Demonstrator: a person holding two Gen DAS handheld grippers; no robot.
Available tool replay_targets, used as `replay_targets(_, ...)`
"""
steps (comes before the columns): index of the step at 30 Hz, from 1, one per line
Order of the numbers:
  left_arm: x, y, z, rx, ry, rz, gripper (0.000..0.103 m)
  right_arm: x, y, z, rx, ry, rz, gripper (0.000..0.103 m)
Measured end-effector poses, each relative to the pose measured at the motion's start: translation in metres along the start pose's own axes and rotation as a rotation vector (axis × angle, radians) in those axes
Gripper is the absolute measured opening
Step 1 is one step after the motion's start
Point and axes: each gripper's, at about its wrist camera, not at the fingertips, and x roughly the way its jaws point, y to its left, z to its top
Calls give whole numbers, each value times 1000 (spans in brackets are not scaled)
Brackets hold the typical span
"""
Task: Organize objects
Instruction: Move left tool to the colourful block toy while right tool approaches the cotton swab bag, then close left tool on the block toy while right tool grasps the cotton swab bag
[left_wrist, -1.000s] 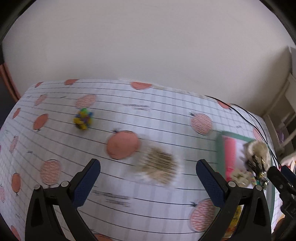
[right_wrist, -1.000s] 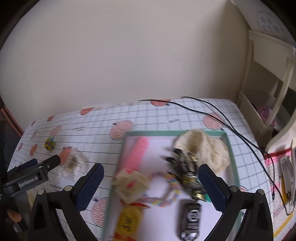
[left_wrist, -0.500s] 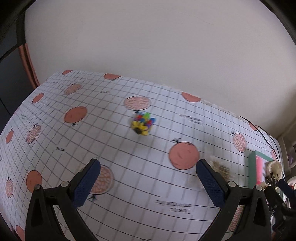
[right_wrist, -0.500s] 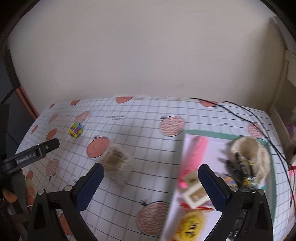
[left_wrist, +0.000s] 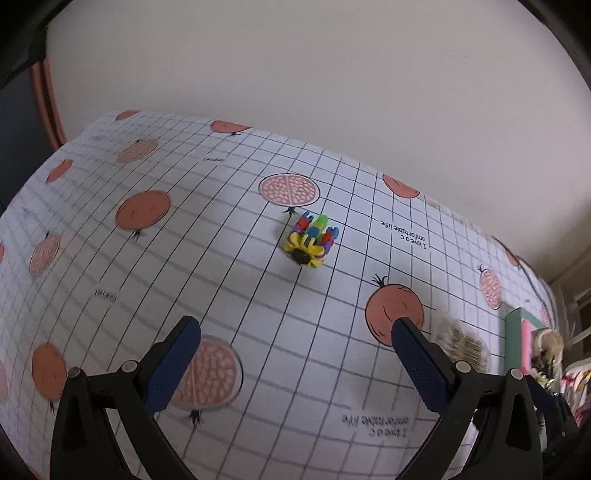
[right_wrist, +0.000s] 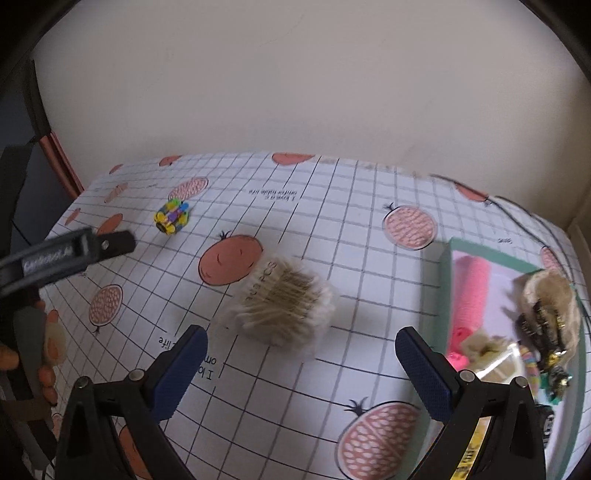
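Note:
A small multicoloured toy with a yellow flower face (left_wrist: 311, 240) lies on the checked tablecloth, ahead of my open left gripper (left_wrist: 293, 363) and well short of its fingers. The same toy (right_wrist: 171, 215) shows far left in the right wrist view. A clear round pack of cotton swabs (right_wrist: 284, 301) lies just beyond my open right gripper (right_wrist: 297, 371), between its fingers' line; the pack (left_wrist: 460, 343) also sits right of the left gripper. Both grippers hold nothing.
A green-rimmed tray (right_wrist: 452, 254) at the right holds a pink comb (right_wrist: 471, 291), a beige fluffy item (right_wrist: 550, 291), dark hair clips and other small things. A black cable (right_wrist: 524, 210) runs along the table's back right. A wall stands behind the table.
Both views have swung left. The colourful toy is now larger and centred ahead of the left gripper. The cotton swab pack now sits ahead of the right gripper, with the tray shifted right.

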Motion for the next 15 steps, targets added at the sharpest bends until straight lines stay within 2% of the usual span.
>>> replay_targets(7,30,-6,15,36,16,-54,103,26,3,-4,21,39,-10,103)
replay_targets(15,63,-7,33,86,21,-26,103,46,12,-2,-6,52,-24,103)
